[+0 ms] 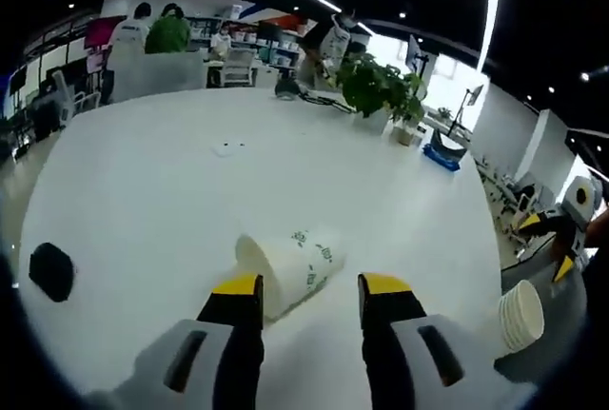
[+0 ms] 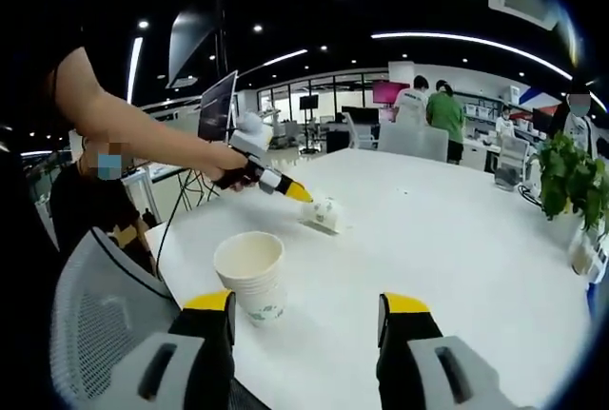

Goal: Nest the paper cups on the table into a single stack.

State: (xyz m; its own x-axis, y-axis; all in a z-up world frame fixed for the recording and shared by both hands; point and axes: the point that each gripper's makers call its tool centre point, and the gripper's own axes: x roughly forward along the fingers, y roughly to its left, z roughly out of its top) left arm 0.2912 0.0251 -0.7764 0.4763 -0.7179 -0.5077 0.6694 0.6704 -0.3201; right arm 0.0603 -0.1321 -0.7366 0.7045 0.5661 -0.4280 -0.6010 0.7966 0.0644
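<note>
We work on a wide white table (image 1: 143, 172) in an open office, and our view of progress starts with the upright stack of white paper cups with green print (image 2: 252, 275), which stands near the table edge just ahead of the right gripper (image 2: 304, 320); in the left gripper view the same stack (image 1: 520, 315) sits at the far right. We judge that several cups are already nested there, since ribbed rims show one inside the other.

What is left, as far as we can see, is one more white paper cup lying on its side (image 1: 290, 267), mouth turned to the left of the left gripper view. In the right gripper view that tipped cup (image 2: 324, 213) lies well apart from the stack, further along the table.

Our left gripper (image 1: 312, 301) hovers just over this lying cup with its black, yellow-tipped jaws spread wide and nothing between them; the left jaw overlaps the cup's mouth in the picture, but we cannot tell whether it touches. Seen from the right gripper view, its yellow tip points down at the cup. Our right gripper also stands spread and empty, short of the stack.

So we reckon the job is near its end: this cup has yet to be picked up, turned upright and dropped into the stack.
</note>
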